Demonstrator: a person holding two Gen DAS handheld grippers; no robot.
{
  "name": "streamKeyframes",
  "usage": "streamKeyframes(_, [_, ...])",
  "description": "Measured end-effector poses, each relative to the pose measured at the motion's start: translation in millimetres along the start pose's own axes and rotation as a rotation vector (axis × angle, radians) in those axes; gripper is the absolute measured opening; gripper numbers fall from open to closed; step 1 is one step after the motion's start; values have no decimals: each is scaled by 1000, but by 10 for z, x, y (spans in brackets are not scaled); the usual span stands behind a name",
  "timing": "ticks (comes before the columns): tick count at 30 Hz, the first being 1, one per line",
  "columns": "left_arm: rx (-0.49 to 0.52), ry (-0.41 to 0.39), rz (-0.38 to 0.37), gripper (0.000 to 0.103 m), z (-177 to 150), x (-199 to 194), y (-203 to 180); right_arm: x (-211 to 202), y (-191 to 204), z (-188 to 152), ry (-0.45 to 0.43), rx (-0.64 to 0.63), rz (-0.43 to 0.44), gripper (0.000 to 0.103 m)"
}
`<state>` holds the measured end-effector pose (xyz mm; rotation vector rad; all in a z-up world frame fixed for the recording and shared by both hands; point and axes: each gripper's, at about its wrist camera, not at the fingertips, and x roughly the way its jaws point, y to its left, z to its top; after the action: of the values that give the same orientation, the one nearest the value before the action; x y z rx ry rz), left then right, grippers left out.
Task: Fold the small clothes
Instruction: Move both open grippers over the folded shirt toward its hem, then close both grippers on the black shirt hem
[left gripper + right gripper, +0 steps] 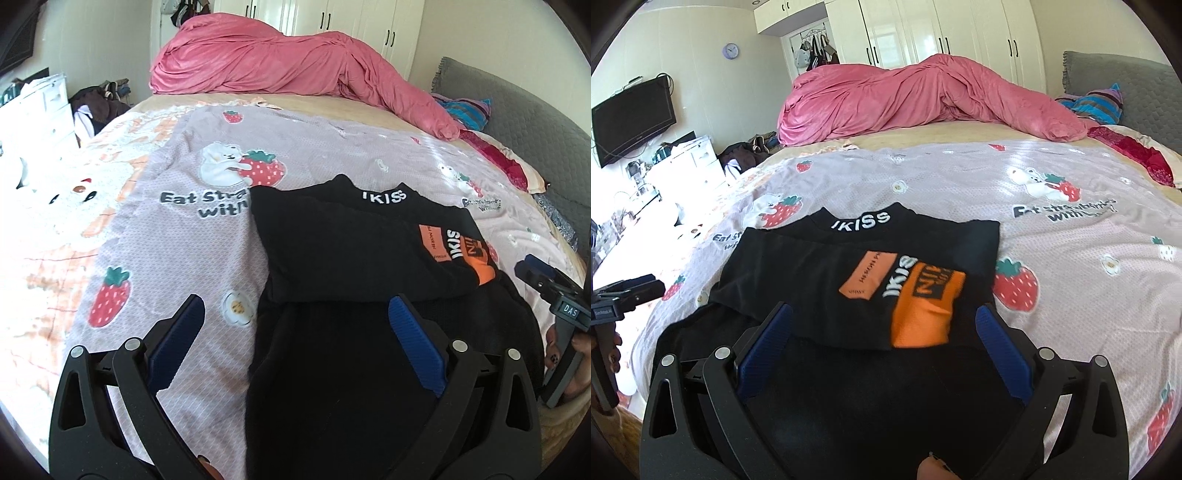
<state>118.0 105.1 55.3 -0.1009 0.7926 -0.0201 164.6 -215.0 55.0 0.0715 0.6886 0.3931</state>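
Observation:
A small black shirt (354,243) with white "IKISS" lettering and an orange print lies partly folded on the strawberry-print sheet; it also shows in the right wrist view (820,266). Its sides are folded in and the lower part lies flat toward me. My left gripper (295,310) is open and empty, above the shirt's near left edge. My right gripper (884,317) is open and empty, above the shirt's near middle. The right gripper shows at the right edge of the left wrist view (554,291), and the left gripper at the left edge of the right wrist view (624,295).
The pale sheet (177,236) covers the bed. A pink duvet (280,62) is bunched at the far side, with pillows (506,158) and a grey headboard (535,122) to the right. A white dresser (687,162) and a TV (631,118) stand at left.

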Motion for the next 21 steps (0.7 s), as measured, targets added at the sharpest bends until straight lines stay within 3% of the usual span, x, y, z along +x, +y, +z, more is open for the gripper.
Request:
streamKeyframes(12, [-40, -7, 13, 93, -378, -284, 260, -200, -77, -229, -3, 29, -30, 98])
streamKeyframes(21, [7, 10, 18, 94, -657, -348, 147, -286, -49, -388, 6, 24, -64, 98])
